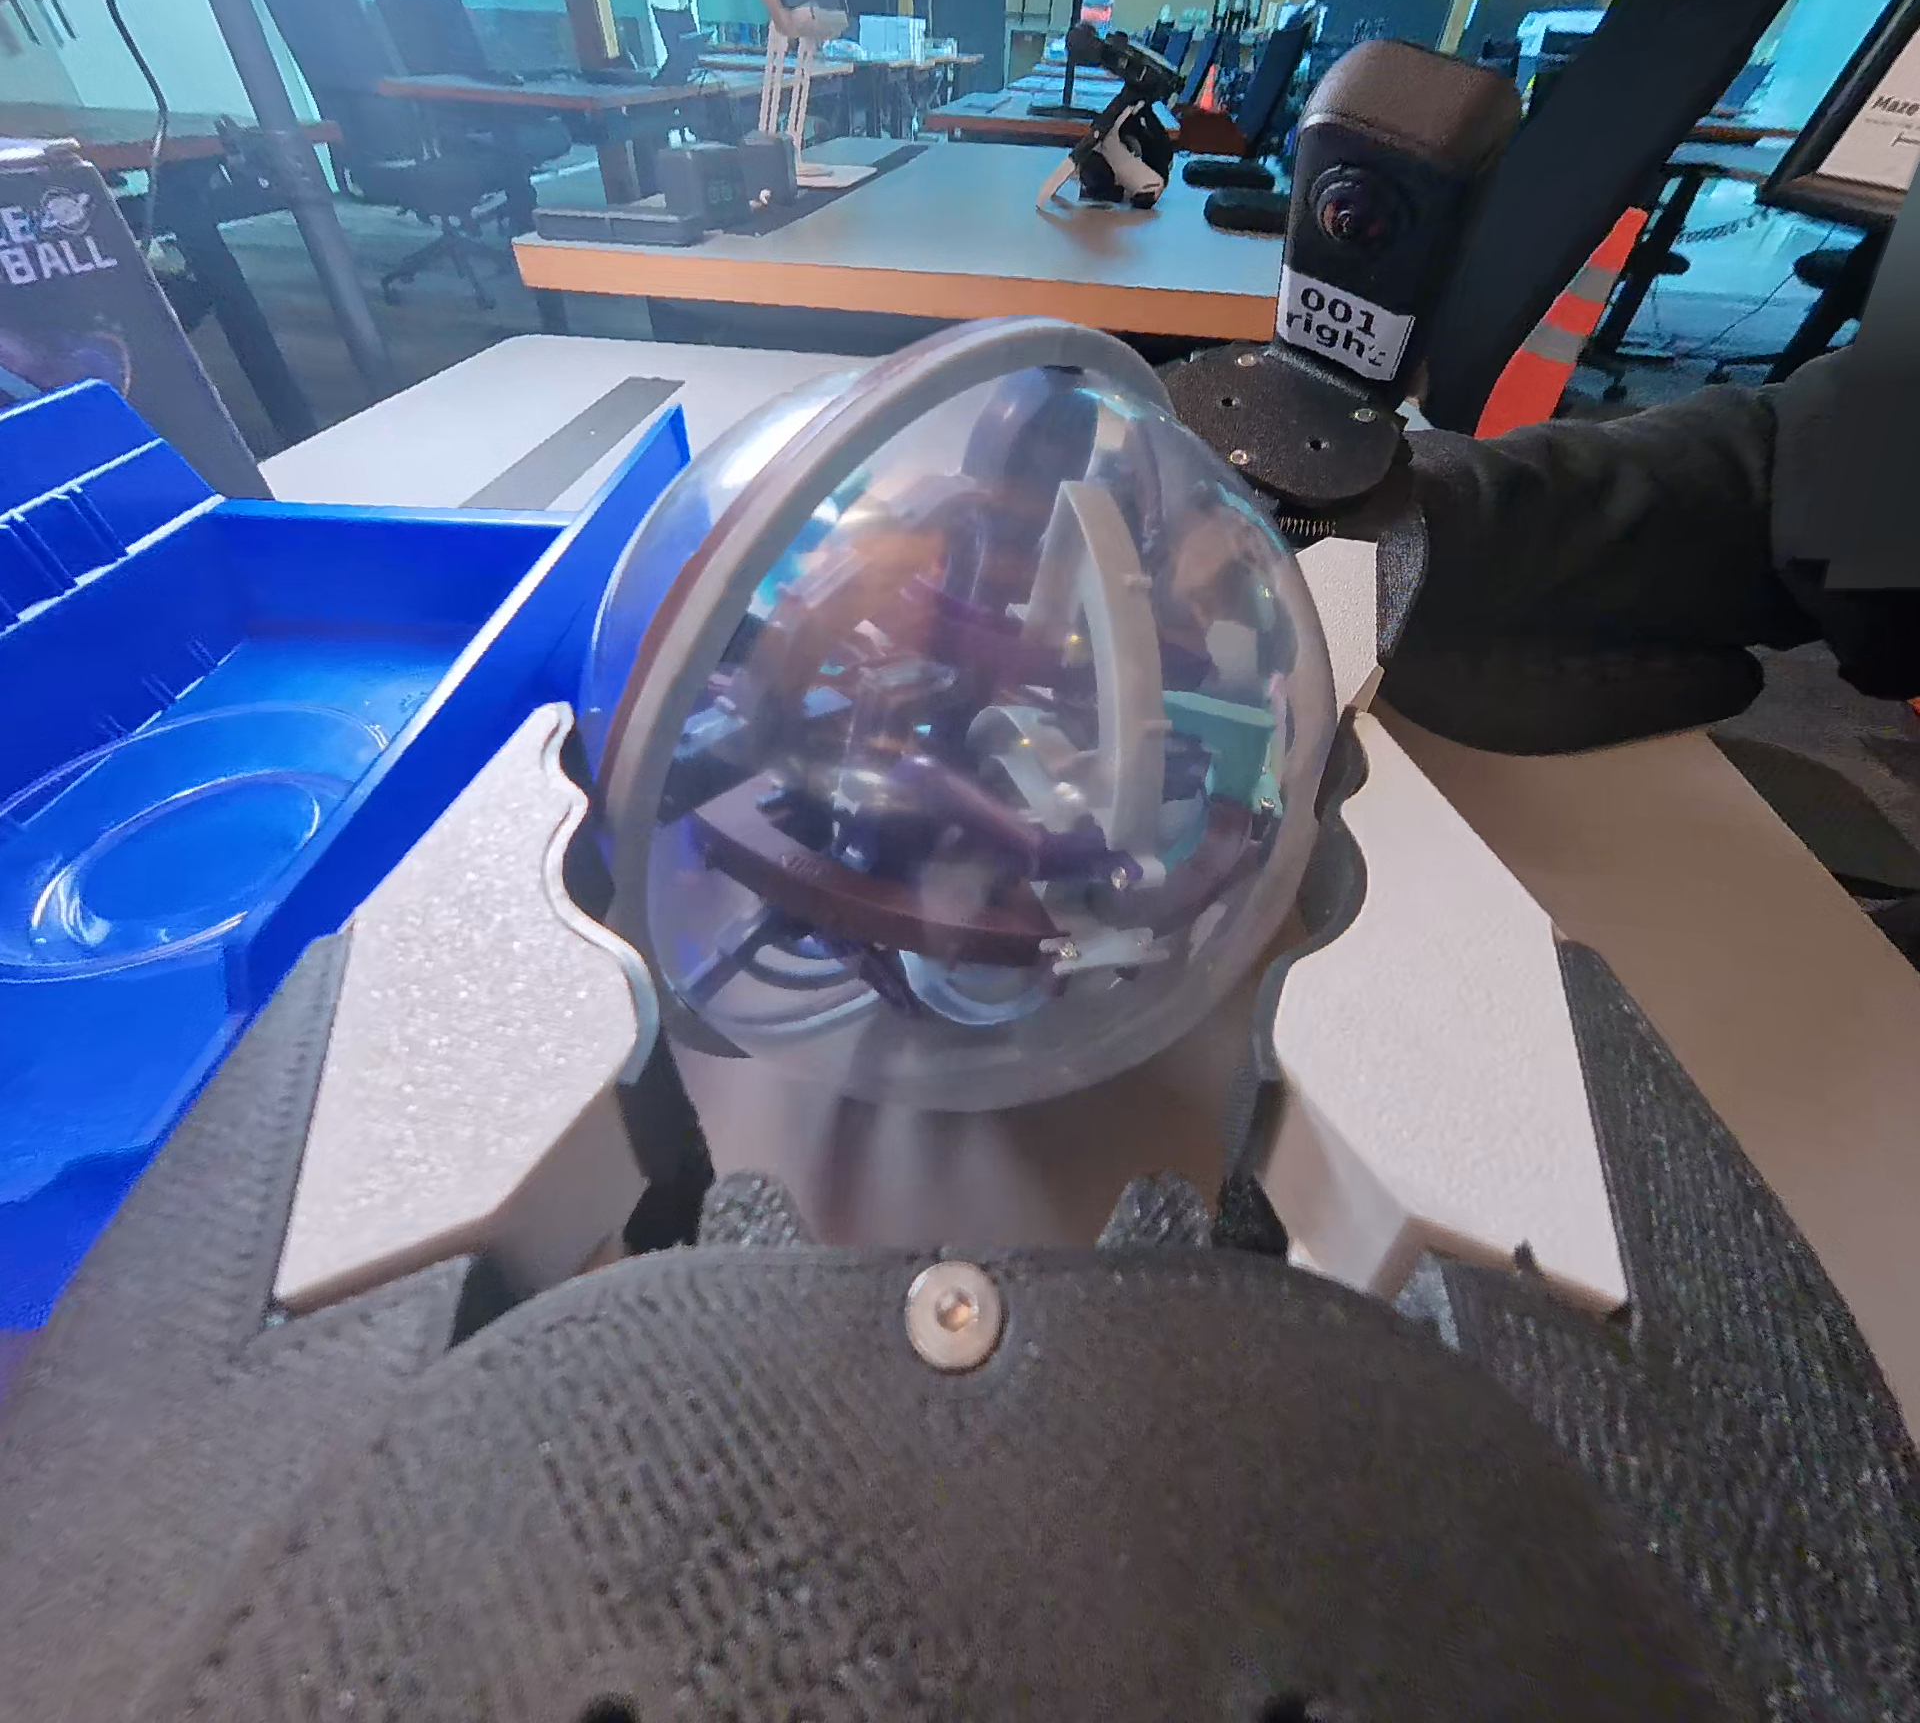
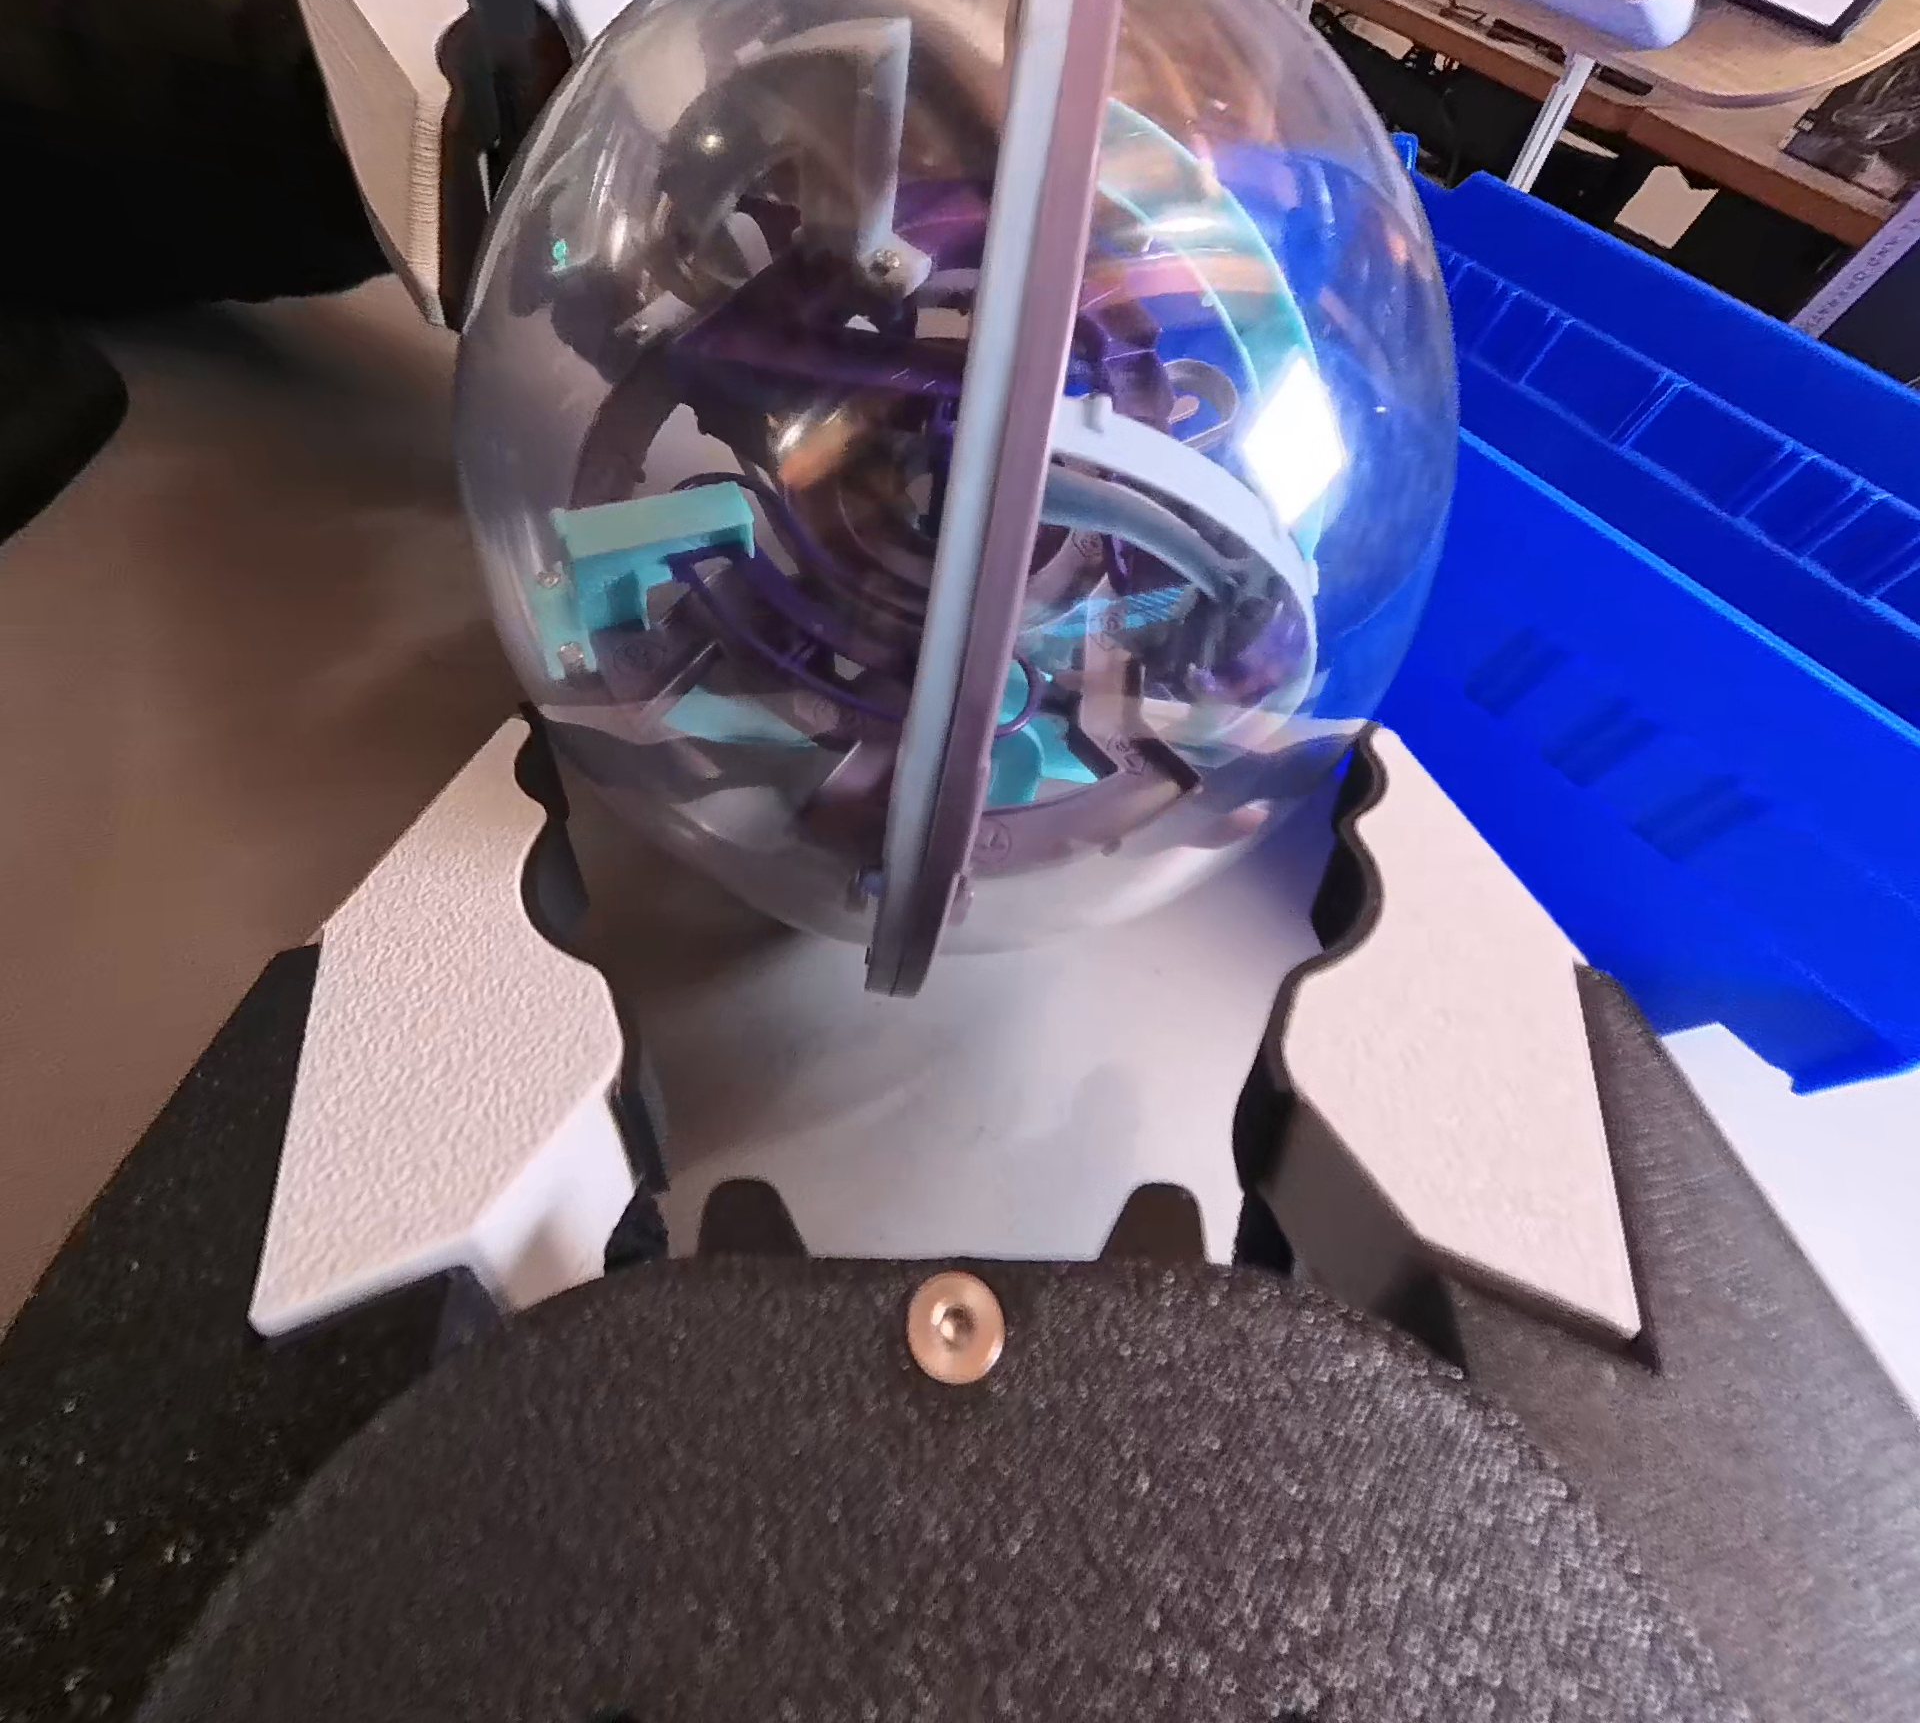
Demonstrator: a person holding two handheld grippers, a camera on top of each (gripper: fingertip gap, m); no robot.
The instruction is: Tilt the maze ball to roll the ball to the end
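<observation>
Both grippers, left gripper (image 1: 951, 852) and right gripper (image 2: 951, 826), are clamped on the maze ball (image 1: 961, 717), which I hold above the table (image 1: 1538, 852), just beside the blue bin (image 1: 312, 593); its grey seam ring (image 2: 1023, 385) runs nearly upright.

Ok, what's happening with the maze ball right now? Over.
Left gripper and right gripper both clamp the maze ball, lifted off the table. Grey seam ring near upright. Inner ball not spotted. Blue bin close beside, not touching.
</observation>
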